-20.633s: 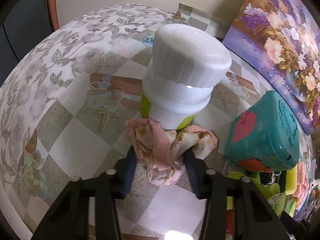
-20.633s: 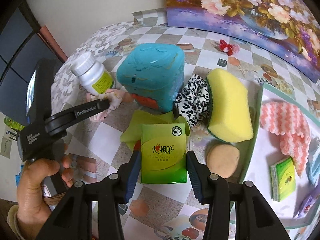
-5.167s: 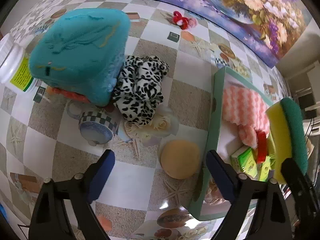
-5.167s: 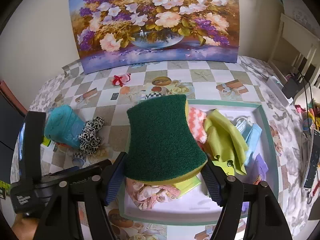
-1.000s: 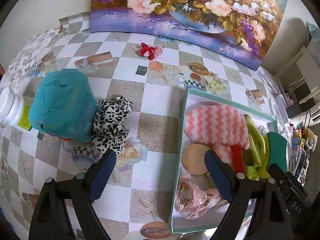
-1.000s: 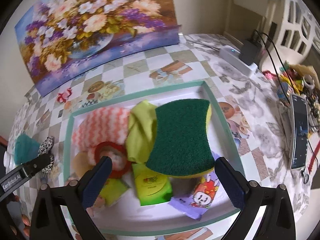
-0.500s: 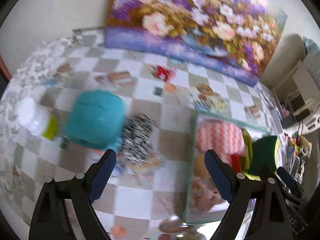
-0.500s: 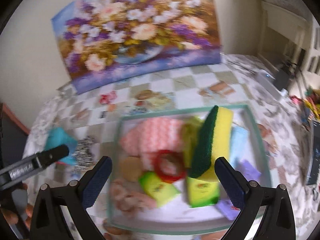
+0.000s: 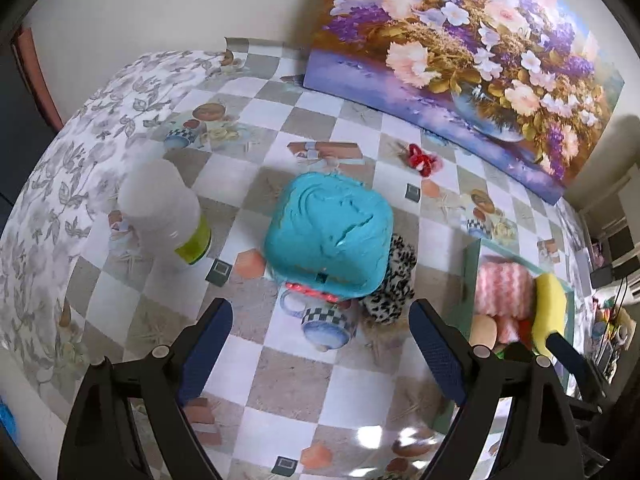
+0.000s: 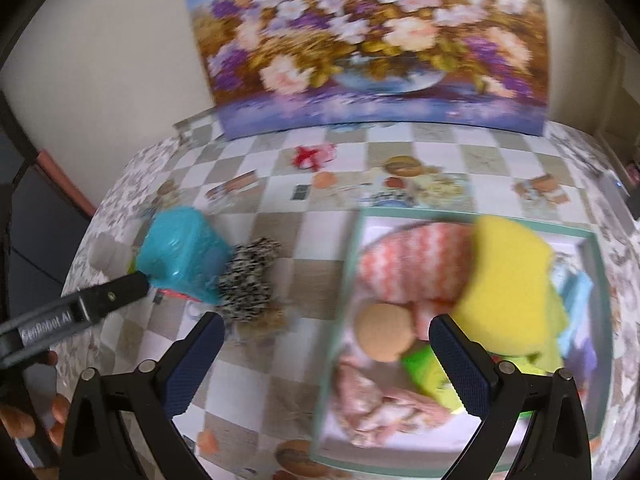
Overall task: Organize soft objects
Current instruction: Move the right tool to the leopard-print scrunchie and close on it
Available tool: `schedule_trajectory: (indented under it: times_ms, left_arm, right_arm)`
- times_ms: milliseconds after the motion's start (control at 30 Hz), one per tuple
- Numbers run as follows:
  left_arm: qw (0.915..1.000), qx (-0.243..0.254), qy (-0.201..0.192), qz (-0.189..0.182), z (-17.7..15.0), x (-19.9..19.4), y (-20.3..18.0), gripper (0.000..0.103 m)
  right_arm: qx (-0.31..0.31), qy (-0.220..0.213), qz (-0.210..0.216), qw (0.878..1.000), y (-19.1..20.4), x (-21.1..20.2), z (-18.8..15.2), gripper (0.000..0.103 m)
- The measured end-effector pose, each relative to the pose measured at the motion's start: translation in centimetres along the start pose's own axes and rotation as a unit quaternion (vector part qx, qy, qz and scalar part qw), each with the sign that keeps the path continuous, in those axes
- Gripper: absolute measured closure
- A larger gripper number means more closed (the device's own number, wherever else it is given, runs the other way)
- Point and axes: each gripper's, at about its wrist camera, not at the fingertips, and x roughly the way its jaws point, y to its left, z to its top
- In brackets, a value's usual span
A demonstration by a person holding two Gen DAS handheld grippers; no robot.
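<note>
A leopard-print scrunchie (image 9: 390,284) lies on the table against the right side of a teal soft block (image 9: 330,236); both also show in the right wrist view, the scrunchie (image 10: 250,276) and the block (image 10: 180,254). My left gripper (image 9: 320,344) is open and empty, just in front of the block. My right gripper (image 10: 326,354) is open and empty over the left edge of the green tray (image 10: 340,292). The tray holds a yellow sponge (image 10: 508,292), a pink knit cloth (image 10: 412,264), a tan round puff (image 10: 384,332), a floral cloth (image 10: 372,404) and a green packet (image 10: 428,376).
A white bottle with a green label (image 9: 164,216) stands left of the teal block. A small red bow (image 9: 422,160) lies near the flower painting (image 9: 460,52) leaning on the wall. The table's rounded edge runs along the left.
Both grippers swung left. The left now looks at the teal block and bottle. The right view moved from over the tray toward its left edge; the sponge stays in the tray.
</note>
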Motion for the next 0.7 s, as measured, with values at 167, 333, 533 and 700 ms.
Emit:
schedule_trajectory:
  times_ms: [167,333,533,700]
  left_arm:
    - [0.9996,-0.009,0.023,-0.012,-0.6,1.2,0.7,0.013]
    - [0.9979,-0.043,0.035,-0.032,-0.8,2.0,2.4,0.013]
    - [0.9955,-0.089,0.034,-0.004,-0.6,2.9,4.6,0.013]
    - [0.9898,-0.131,0.054,0.004,-0.9,4.7,6.4,0.013]
  right_arm:
    - [-0.029,0.02,-0.003,0.999,2.6,2.1,0.1,0.0]
    - [-0.05,0.032,-0.005,0.998,3.8,3.5,0.3,0.005]
    - [-0.059,0.05,-0.005,0.997,4.4,5.4,0.4,0.011]
    - [-0.069,0.063,0.004,0.996,5.4,7.0,0.3,0.015]
